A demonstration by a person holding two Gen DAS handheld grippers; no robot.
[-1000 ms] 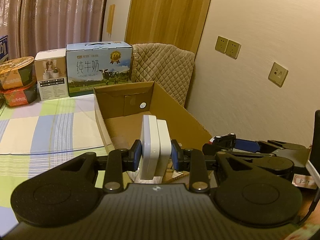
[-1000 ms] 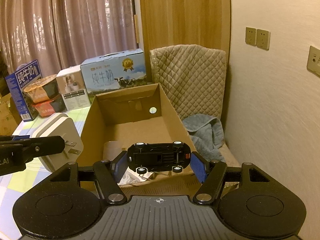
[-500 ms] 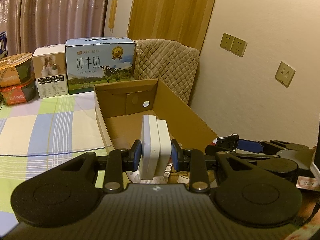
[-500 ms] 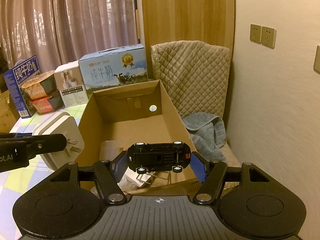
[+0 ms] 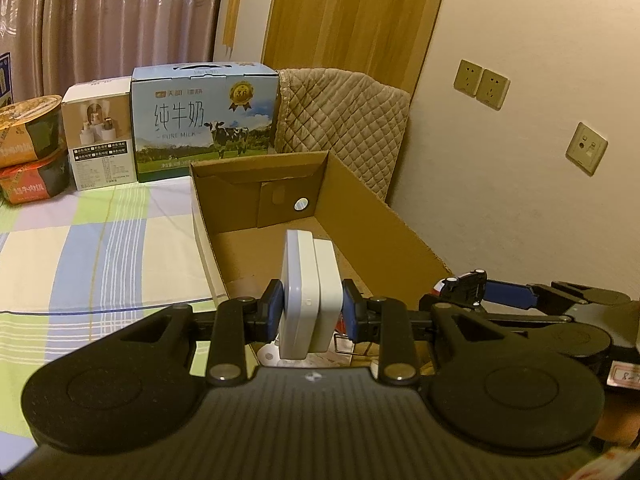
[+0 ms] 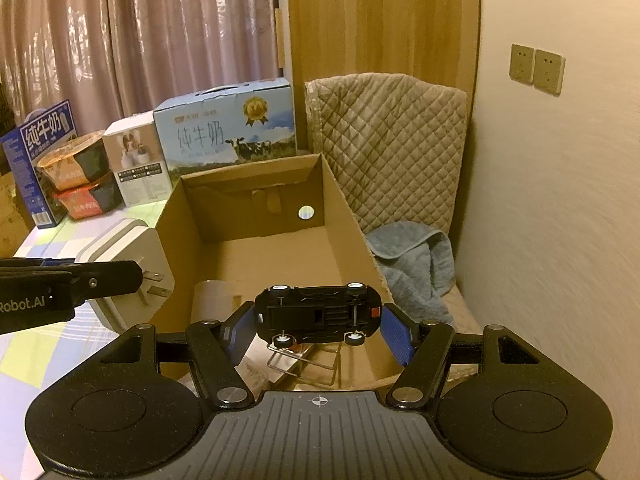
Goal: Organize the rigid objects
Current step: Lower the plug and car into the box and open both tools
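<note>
Left tongs (image 5: 312,312) clamp my white plug adapter (image 5: 310,292); right tongs (image 6: 318,322) pinch toy car (image 6: 318,314); both aimed 12 o'clock toward cardboard box (image 6: 352,216) for drop-in.

The white charger (image 5: 310,296) is showing smooth plastic with a soft satin shine, and in the right wrist view its two prongs are looking like bare metal. The toy car (image 6: 318,312) is showing a matt black plastic underside. The cardboard box (image 5: 384,232) is looking like plain brown paperboard, matt and a little rough. The milk carton (image 5: 204,124) is having glossy printed card. The quilted cover (image 6: 384,140) is looking like stitched cloth, the grey towel (image 6: 416,264) fluffy, the tablecloth (image 5: 100,248) woven and matt.
</note>
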